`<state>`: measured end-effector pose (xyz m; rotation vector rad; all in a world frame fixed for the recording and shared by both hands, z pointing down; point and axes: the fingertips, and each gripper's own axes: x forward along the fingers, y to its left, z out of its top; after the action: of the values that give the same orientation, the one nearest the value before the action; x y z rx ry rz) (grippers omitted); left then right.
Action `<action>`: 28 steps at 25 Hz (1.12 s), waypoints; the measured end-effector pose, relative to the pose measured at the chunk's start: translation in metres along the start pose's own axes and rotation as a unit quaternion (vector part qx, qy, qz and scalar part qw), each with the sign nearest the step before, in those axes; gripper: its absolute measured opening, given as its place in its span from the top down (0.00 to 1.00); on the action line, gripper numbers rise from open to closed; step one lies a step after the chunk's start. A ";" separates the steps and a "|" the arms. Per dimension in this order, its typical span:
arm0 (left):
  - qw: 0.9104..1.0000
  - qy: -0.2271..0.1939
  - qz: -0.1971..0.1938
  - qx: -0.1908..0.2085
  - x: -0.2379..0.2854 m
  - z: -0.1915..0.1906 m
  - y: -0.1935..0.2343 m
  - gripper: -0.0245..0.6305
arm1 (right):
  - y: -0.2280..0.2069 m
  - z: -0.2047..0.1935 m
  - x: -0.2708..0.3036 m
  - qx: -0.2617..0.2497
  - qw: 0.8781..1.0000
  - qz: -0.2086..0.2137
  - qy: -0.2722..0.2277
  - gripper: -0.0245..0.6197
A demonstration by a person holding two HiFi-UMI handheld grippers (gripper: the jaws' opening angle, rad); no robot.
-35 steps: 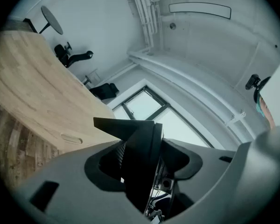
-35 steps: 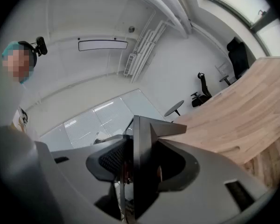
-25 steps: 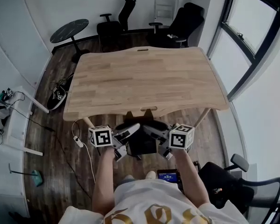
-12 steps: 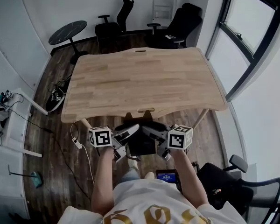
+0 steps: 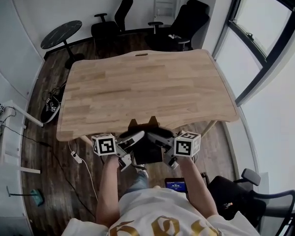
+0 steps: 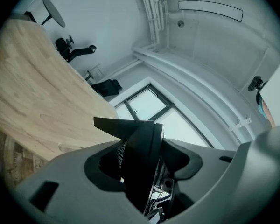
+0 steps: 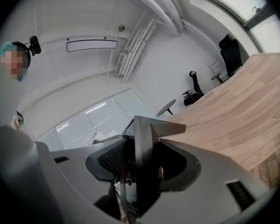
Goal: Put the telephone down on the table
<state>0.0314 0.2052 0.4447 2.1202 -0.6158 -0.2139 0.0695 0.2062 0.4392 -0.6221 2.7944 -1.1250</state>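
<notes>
A black telephone [image 5: 147, 151] hangs between my two grippers, just short of the near edge of the wooden table [image 5: 142, 87] and a little below its top. My left gripper [image 5: 131, 149] is shut on its left side and my right gripper [image 5: 164, 149] on its right side. In the left gripper view the telephone [image 6: 137, 143] stands as a dark slab between the jaws of the left gripper [image 6: 142, 181], with the table [image 6: 32, 101] beyond. The right gripper view shows the telephone [image 7: 142, 157] the same way, clamped in the right gripper [image 7: 137, 190].
Black office chairs [image 5: 187, 18] and a round black side table [image 5: 61, 33] stand behind the table. A large window [image 5: 265, 33] runs along the right. Cables and a power strip [image 5: 76, 156] lie on the floor at left. Another chair [image 5: 255, 200] is at my right.
Both grippers, with the telephone held between them, have moved forward toward the table's near edge. The table now lies closer in the head view.
</notes>
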 end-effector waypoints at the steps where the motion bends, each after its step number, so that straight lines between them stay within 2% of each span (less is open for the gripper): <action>1: 1.000 -0.001 -0.001 -0.001 0.005 0.009 0.008 0.62 | -0.008 0.007 0.007 0.000 1.000 -0.002 0.001 0.66; 13: 1.000 0.019 -0.016 -0.016 0.036 0.148 0.109 0.62 | -0.097 0.097 0.127 0.019 0.999 -0.026 -0.001 0.66; 21: 0.999 0.033 -0.025 -0.013 0.045 0.191 0.148 0.62 | -0.129 0.121 0.169 0.020 0.999 -0.039 -0.015 0.65; 28: 0.999 0.042 -0.030 -0.004 0.061 0.211 0.160 0.62 | -0.145 0.142 0.175 0.019 0.999 -0.043 -0.022 0.65</action>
<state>-0.0495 -0.0538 0.4544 2.1296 -0.5006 -0.1587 -0.0118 -0.0488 0.4487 -0.7616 2.7259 -1.1621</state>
